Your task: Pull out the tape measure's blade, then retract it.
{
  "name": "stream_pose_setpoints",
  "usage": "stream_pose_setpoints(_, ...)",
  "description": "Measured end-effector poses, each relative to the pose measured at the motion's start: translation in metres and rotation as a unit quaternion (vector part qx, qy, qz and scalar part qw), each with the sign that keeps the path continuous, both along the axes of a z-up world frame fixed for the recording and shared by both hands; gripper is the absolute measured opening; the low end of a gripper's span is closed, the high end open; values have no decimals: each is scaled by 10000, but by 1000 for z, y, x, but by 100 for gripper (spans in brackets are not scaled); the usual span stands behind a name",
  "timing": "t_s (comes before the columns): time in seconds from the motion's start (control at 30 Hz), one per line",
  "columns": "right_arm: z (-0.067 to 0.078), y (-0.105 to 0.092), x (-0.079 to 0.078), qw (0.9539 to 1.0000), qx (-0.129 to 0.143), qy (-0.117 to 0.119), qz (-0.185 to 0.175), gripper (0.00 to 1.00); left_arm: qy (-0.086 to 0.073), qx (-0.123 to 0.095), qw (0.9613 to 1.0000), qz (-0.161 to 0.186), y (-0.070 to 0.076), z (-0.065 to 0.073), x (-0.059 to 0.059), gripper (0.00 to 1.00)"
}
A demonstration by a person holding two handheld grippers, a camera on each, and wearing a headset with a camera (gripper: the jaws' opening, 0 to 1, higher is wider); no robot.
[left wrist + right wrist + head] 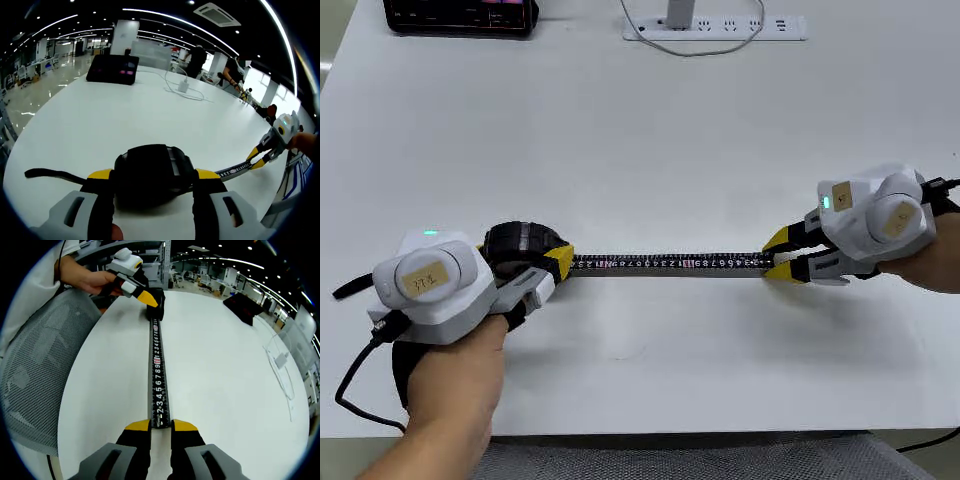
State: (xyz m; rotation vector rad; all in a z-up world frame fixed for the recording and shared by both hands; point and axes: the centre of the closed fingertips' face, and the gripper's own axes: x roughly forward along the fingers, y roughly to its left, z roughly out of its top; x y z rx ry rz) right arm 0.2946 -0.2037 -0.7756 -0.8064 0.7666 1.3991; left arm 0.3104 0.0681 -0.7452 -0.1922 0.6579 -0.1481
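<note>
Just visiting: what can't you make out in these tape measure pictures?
End hook of blade: hidden between right gripper tips, right gripper view.
Sides of tape measure case: covered by left gripper, left gripper view.
Numbers on blade: too small, head view.
Cut off, head view's top: dark device.

The tape measure case (523, 243) looks matt black plastic, its blade (670, 262) dark matt, the table (640, 130) smooth white.

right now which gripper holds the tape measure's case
The left gripper, jaws around the black case; the right gripper pinches the end of the blade.
</note>
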Motion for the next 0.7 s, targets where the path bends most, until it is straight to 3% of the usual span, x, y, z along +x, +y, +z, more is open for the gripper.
stream_pose_setpoints(0.7, -1, 0, 0, 9998, -106, 161, -85, 10, 125, 40, 9999, -53, 0, 0, -2, 56)
